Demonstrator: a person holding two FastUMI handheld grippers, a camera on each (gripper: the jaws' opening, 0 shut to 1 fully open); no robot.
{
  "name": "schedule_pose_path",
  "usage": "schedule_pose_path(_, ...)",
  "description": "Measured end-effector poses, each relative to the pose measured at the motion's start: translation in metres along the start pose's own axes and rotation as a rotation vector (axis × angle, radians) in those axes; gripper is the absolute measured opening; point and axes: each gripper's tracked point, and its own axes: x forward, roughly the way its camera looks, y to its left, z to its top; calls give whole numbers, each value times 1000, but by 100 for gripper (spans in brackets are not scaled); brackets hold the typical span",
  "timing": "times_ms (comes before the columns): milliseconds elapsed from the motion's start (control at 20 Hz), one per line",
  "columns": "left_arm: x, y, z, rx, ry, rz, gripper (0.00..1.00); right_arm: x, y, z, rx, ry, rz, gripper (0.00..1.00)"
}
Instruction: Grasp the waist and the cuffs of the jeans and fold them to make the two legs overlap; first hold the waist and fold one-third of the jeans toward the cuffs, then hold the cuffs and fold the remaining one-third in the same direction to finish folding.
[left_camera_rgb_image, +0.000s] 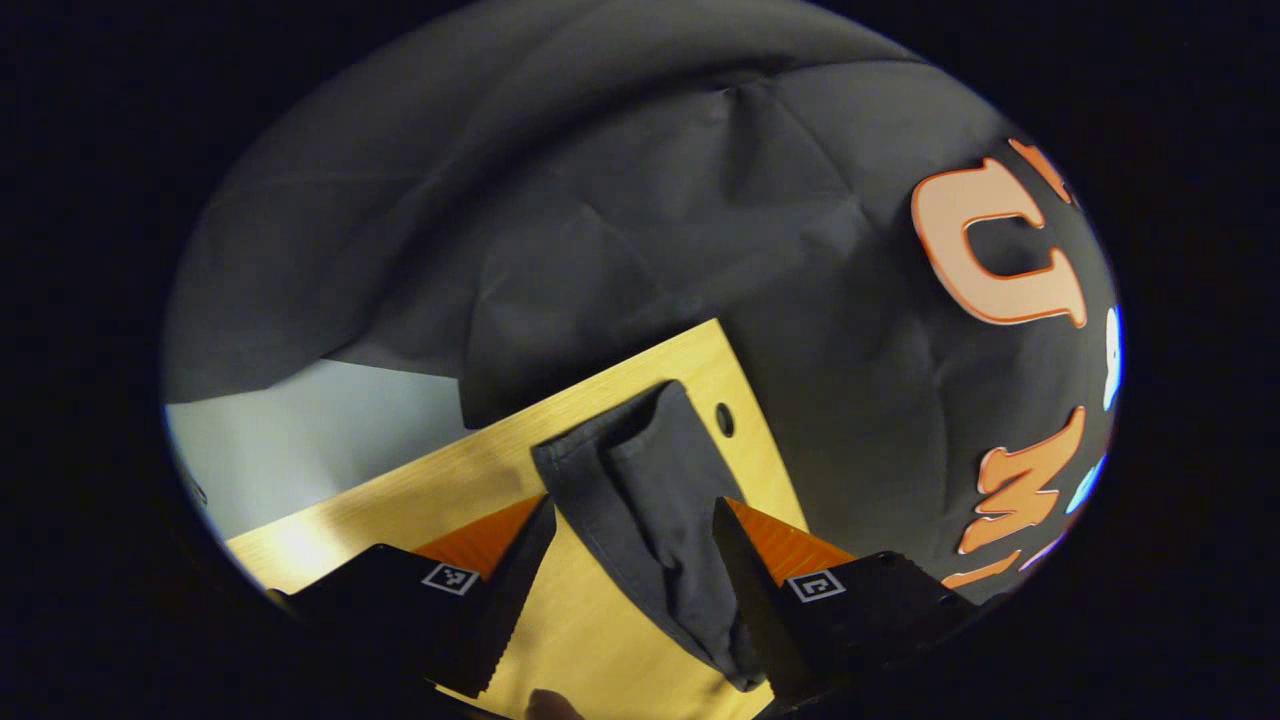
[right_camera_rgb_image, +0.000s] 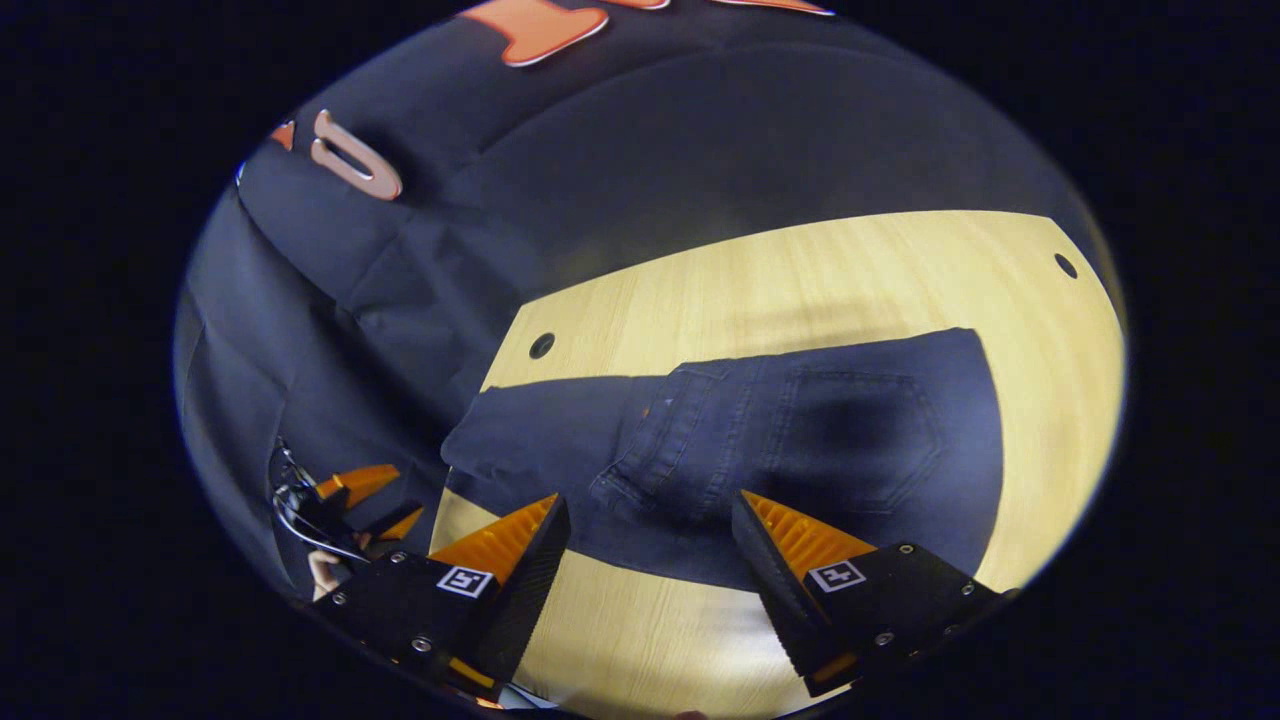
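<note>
Dark jeans (right_camera_rgb_image: 860, 440) lie across the wooden table (right_camera_rgb_image: 800, 270) in the right gripper view. Their back pocket faces up, and the waistband edge (right_camera_rgb_image: 640, 455) rests on top of the leg part. That leg part runs left to the cuffs (right_camera_rgb_image: 480, 435). My right gripper (right_camera_rgb_image: 650, 502) hovers open just in front of the waistband. In the left gripper view the cuff end (left_camera_rgb_image: 620, 450) lies on the table (left_camera_rgb_image: 480, 470), between the fingers of my open left gripper (left_camera_rgb_image: 632, 505). The left gripper (right_camera_rgb_image: 350, 500) also shows at the far left of the right gripper view.
The table has small round holes (right_camera_rgb_image: 541, 345) (right_camera_rgb_image: 1066, 265) (left_camera_rgb_image: 725, 420) near its corners. Its edge runs close beyond the cuffs. The black cloth wall (left_camera_rgb_image: 600, 200) hangs behind the table. A pale floor patch (left_camera_rgb_image: 300, 430) lies off the table's side.
</note>
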Motion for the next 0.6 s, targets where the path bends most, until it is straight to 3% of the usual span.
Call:
schedule_pose_path(150,25,9,-5,3,18,33,96,-14,-18,11,46,-30,-16,99)
schedule_pose_path(200,31,11,-2,-5,13,38,100,-17,-24,14,52,-41,-32,99)
schedule_pose_path(250,37,12,0,-10,14,37,95,-19,-29,15,55,-46,-45,99)
schedule_pose_path(400,51,11,2,5,19,1,95,-17,-46,6,72,-31,-67,99)
schedule_pose_path(450,55,7,5,-5,17,-25,91,-18,-48,3,82,-26,-73,99)
schedule_pose_path(500,58,3,8,-18,22,-44,96,-21,-52,-4,91,-25,-77,99)
schedule_pose_path(600,68,-4,9,-16,31,-68,96,-25,-59,-16,112,-8,-85,99)
